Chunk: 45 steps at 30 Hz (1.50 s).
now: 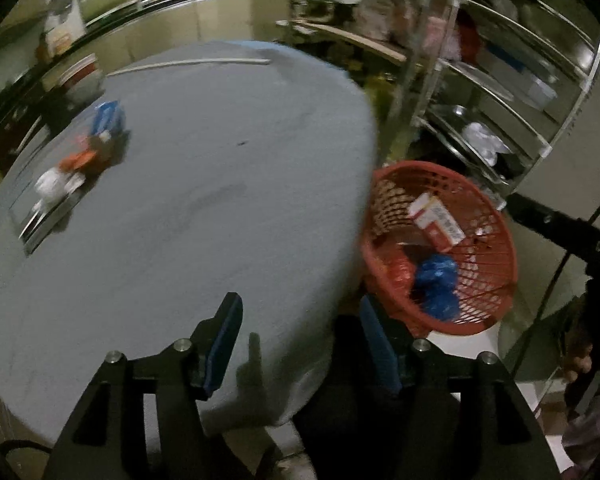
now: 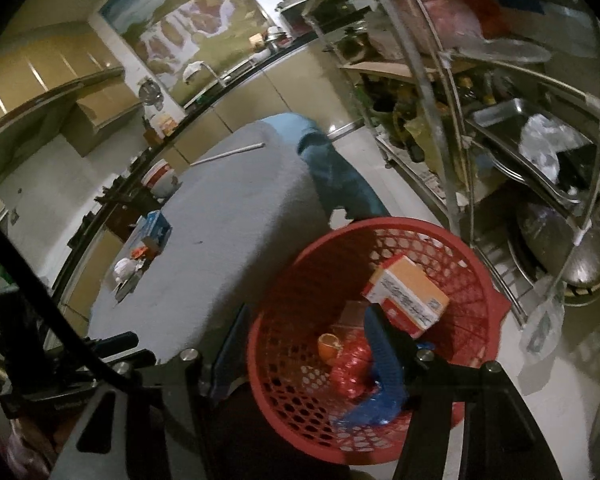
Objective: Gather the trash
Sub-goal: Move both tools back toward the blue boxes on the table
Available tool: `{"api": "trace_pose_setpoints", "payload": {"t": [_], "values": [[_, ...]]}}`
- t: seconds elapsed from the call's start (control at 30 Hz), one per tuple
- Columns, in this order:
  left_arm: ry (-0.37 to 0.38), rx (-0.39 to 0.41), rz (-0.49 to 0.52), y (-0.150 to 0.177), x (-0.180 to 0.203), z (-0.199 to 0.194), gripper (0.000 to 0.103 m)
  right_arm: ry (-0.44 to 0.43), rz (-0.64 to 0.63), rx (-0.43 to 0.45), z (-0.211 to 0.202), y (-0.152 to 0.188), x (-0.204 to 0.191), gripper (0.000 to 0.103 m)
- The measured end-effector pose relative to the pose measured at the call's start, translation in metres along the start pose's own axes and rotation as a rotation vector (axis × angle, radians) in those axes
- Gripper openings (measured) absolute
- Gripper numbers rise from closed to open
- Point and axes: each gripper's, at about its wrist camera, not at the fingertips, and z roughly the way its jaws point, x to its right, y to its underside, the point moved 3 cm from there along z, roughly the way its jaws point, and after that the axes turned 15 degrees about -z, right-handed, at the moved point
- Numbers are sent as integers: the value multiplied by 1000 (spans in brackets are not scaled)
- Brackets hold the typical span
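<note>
At the far left of the table (image 1: 188,208), which is round and covered with a grey-blue cloth of soft, matte texture, a small heap of trash (image 1: 76,160) lies on the cloth: something white and crumpled, an orange piece, and a blue box (image 2: 153,227) behind them. A thin white stick (image 1: 192,64) lies near the far edge of the table. The left gripper (image 1: 300,344) hangs over the near edge of the table, its jaws with blue pads moderately apart and nothing between them. To the right of the table stands a red plastic basket (image 1: 496,216) with a lattice wall. Inside it are a white-and-orange cardboard box (image 2: 406,296), a crumpled blue plastic bag (image 1: 436,280) and shiny red wrapping (image 2: 350,372). The right gripper (image 2: 306,344) is above the basket, jaws also half apart and empty. Only the right wrist view shows a small orange cup (image 2: 329,345) in the basket, and a red-and-white bowl (image 2: 160,178) beyond the table. At the far right is a metal wire rack (image 2: 460,128) with steel trays.
</note>
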Motion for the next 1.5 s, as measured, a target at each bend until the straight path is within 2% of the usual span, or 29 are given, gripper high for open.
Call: {"api": "trace_pose_setpoints", "payload": {"t": [0.33,0.57,0.93,1.07,1.13,1.27,1.5], "values": [[-95,62,-154,16,-84,-29,62,-46,-92,-12,11,-24,-53,63],[-145,90,-272,21,-143,-44,62,-97,-179,-35,27,-38,-109,63],[-208,145,-490,15,-233,-68,62,-199,-267,-98,56,-47,-180,63],[-225,172,-552,-2,-260,-78,63,-224,-296,-128,77,-62,-207,63],[-222,184,-594,-13,-275,-84,72,-229,-306,-136,90,-74,-218,63],[-208,184,-656,-40,-297,-87,73,-249,-295,-165,124,-100,-240,63],[-147,124,-762,-104,-331,-63,74,-251,-267,-192,188,-142,-270,63]]}}
